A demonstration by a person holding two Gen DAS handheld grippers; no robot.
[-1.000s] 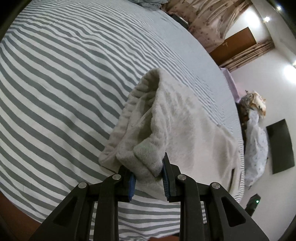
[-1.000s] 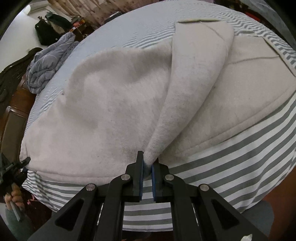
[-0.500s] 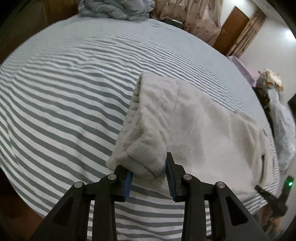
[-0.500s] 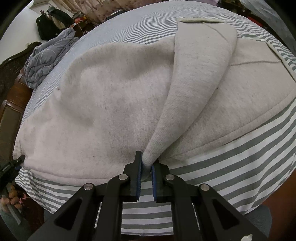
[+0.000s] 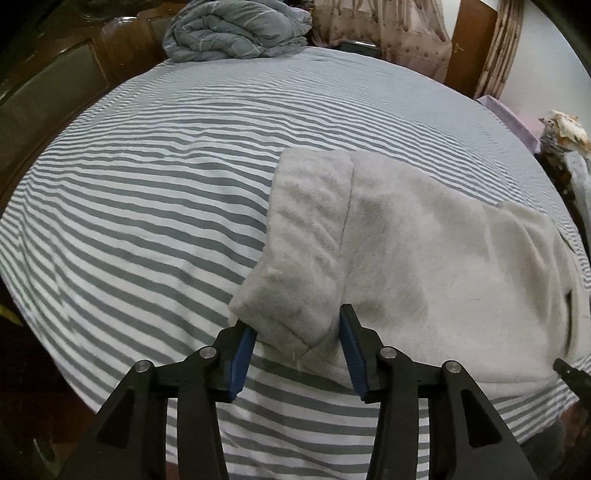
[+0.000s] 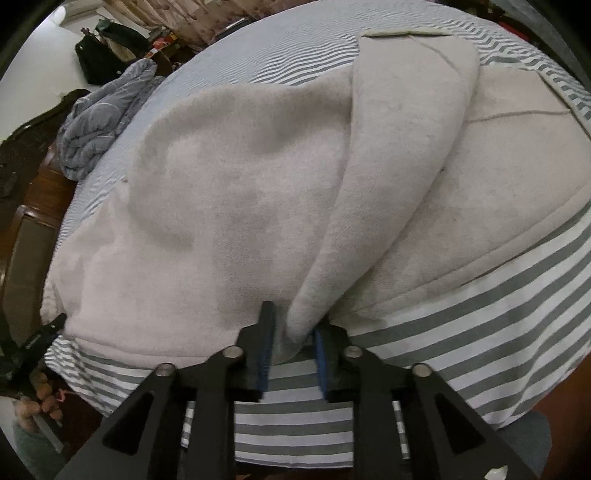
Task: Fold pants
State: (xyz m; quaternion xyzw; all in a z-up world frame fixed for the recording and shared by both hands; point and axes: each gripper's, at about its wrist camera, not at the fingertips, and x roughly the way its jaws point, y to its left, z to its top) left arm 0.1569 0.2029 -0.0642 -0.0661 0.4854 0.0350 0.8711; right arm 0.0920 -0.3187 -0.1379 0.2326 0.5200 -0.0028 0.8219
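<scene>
Light grey fleece pants (image 5: 424,251) lie folded on the striped bed (image 5: 147,206). In the left wrist view the ribbed cuff end (image 5: 303,266) lies between the fingers of my left gripper (image 5: 293,343), whose jaws are spread wide and no longer pinch it. In the right wrist view the pants (image 6: 229,206) fill the middle, with a raised fold ridge (image 6: 391,184) running down to my right gripper (image 6: 291,332). Its jaws stand apart around the fold's end. The left gripper's tip also shows in the right wrist view (image 6: 40,339).
A bunched grey-blue blanket (image 5: 236,29) lies at the bed's far end, also in the right wrist view (image 6: 103,118). A dark wooden bed frame (image 5: 55,74) borders the left. The striped sheet's near edge (image 6: 480,332) drops off below the pants.
Both grippers lowered the pants onto the bed and opened. The left jaws spread wide off the cuff; the right jaws parted from the fold's end.
</scene>
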